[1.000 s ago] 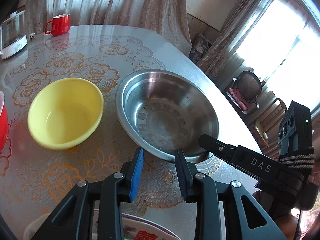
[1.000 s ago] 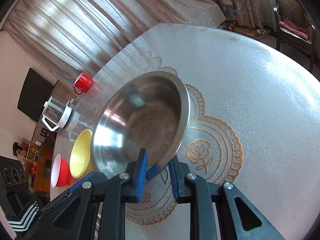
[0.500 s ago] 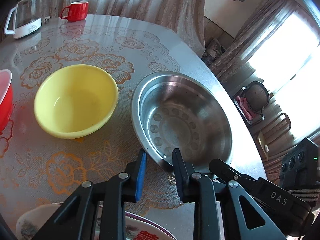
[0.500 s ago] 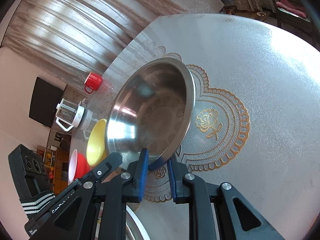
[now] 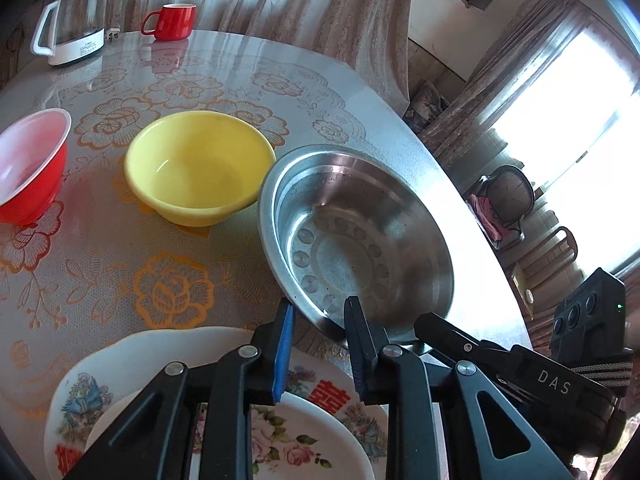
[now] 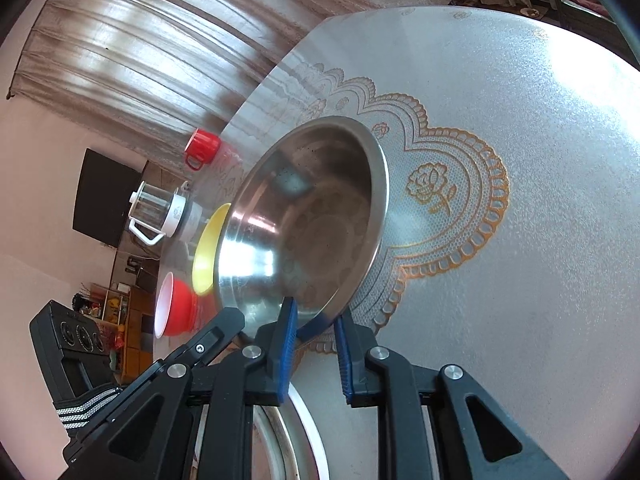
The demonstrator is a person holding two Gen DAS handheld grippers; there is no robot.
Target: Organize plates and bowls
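A steel bowl [image 5: 360, 240] is held at its near rim by both grippers, beside the yellow bowl [image 5: 196, 168]. My left gripper [image 5: 320, 320] is shut on the rim, one finger inside the bowl and one outside. My right gripper [image 6: 316, 324] is shut on the same rim just to the right; one of its fingers [image 5: 440, 332] shows in the left wrist view. In the right wrist view the steel bowl [image 6: 304, 220] looks tilted. A red bowl [image 5: 28, 168] stands left of the yellow one. A floral plate [image 5: 120, 360] with a smaller plate [image 5: 300, 440] on it lies under the left gripper.
A red mug [image 5: 172, 20] and a glass kettle [image 5: 72, 24] stand at the table's far side. The round table's edge [image 5: 460, 184] curves past the steel bowl, with chairs [image 5: 508, 200] beyond. The tablecloth [image 6: 520, 160] right of the bowl is bare.
The steel bowl has travelled with both grippers toward the yellow bowl. The left jaws narrowed onto its rim. The stacked plates and the red bowl have come into the left wrist view.
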